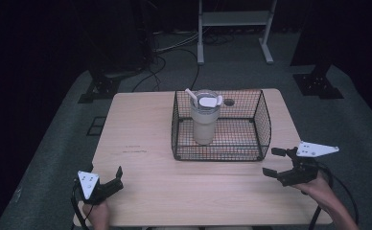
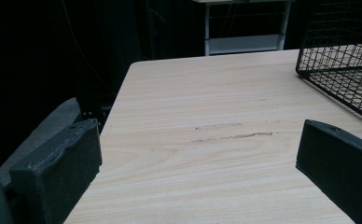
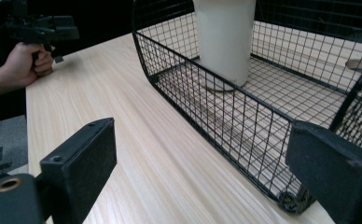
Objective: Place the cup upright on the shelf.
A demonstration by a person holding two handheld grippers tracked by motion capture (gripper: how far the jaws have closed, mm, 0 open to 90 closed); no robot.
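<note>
Tumbler (image 1: 204,120): pale, with a clear lid, a white flap and a straw, standing upright inside the black wire basket (image 1: 261,139) near the far middle of the desk (image 1: 141,134). It sits toward the basket's left half, ahead of both tongs and between their lines of reach, well apart from each.

Left tongs (image 1: 112,184): held in the person's left hand (image 1: 97,211) at the near left corner of the desk, jaws spread, nothing between them. In the left gripper view the left tongs (image 2: 198,154) look along bare wood grain, with a few faint dark marks on the surface between the jaws; a corner of the wire basket (image 2: 342,60) shows ahead and to the right of them.

Right tongs (image 1: 276,162): held in the right hand (image 1: 320,189) at the near right edge of the desk, jaws spread and empty, near the basket's front right corner but apart from it. In the right gripper view the right tongs (image 3: 207,154) face the basket's long front wall (image 3: 226,116), and the tumbler's lower body (image 3: 223,39) stands on the mesh floor beyond it. The left hand (image 3: 27,65) and its gripper show far off to the left of these jaws.

Dark floor and cables lie beyond the desk.
</note>
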